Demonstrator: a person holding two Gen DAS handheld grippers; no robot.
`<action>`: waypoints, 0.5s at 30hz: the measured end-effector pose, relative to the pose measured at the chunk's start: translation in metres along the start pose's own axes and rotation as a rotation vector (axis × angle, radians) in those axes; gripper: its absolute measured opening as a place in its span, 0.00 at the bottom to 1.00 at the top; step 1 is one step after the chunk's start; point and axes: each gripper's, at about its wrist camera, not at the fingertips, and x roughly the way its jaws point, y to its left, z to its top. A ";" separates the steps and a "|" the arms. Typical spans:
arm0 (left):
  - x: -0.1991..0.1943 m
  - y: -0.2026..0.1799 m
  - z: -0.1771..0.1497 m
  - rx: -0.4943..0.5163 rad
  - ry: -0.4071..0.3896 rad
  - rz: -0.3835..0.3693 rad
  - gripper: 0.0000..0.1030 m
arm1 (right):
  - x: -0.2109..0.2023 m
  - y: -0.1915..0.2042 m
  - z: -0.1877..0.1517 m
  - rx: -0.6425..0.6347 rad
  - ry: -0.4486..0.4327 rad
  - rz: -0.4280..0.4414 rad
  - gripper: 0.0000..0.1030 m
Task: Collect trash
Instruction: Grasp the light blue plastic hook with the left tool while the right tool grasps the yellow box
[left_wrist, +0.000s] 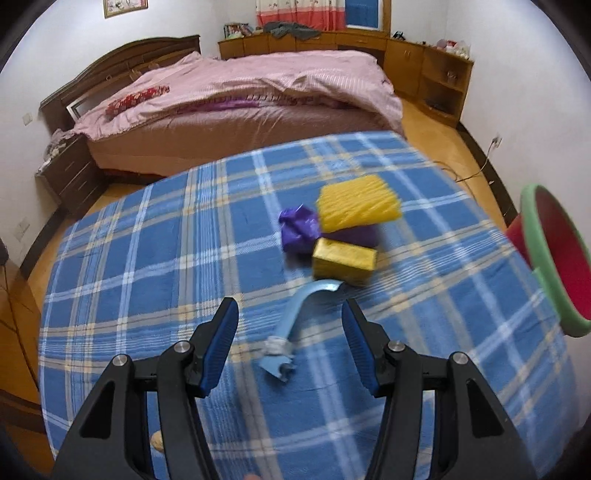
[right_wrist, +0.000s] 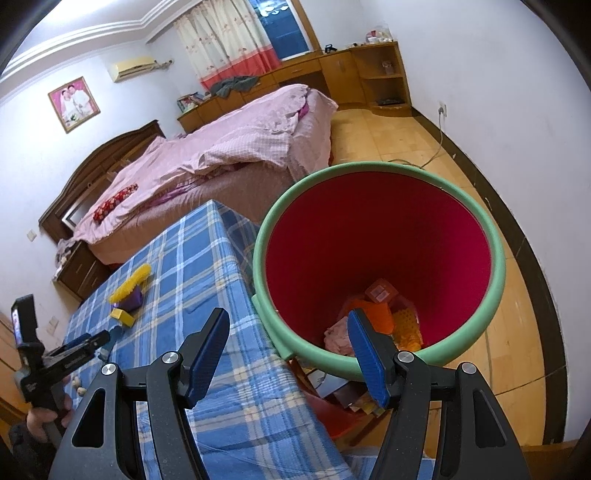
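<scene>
Hovering my left claw (left_wrist: 290, 321), jaws wide and empty, over the blue razor (left_wrist: 295, 325) at lower centre of the worktop (left_wrist: 147, 258). It looks light, stiff and slick; I'd pinch its curved handle. My right claw (right_wrist: 288, 332) gapes empty over the bin (right_wrist: 495, 258), centre right.

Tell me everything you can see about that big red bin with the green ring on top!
The round red plastic bin has a thick pale green rim around its wide mouth. It is open, with no lid in sight, and stands beside the blue checked tablecloth, past the table's edge, seemingly on a red stool. Its inside is deep red, and at the bottom lie crumpled orange, yellow and pink scraps. The open right claw hovers near its rim without touching it.
</scene>
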 end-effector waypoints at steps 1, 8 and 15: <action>0.005 0.002 -0.001 -0.002 0.014 -0.002 0.57 | 0.001 0.001 0.000 -0.003 0.002 -0.001 0.66; 0.015 0.011 -0.007 -0.019 0.039 -0.012 0.49 | 0.009 0.017 0.001 -0.038 0.016 -0.004 0.66; 0.012 0.015 -0.010 -0.036 0.030 -0.062 0.15 | 0.020 0.045 0.002 -0.096 0.038 0.018 0.66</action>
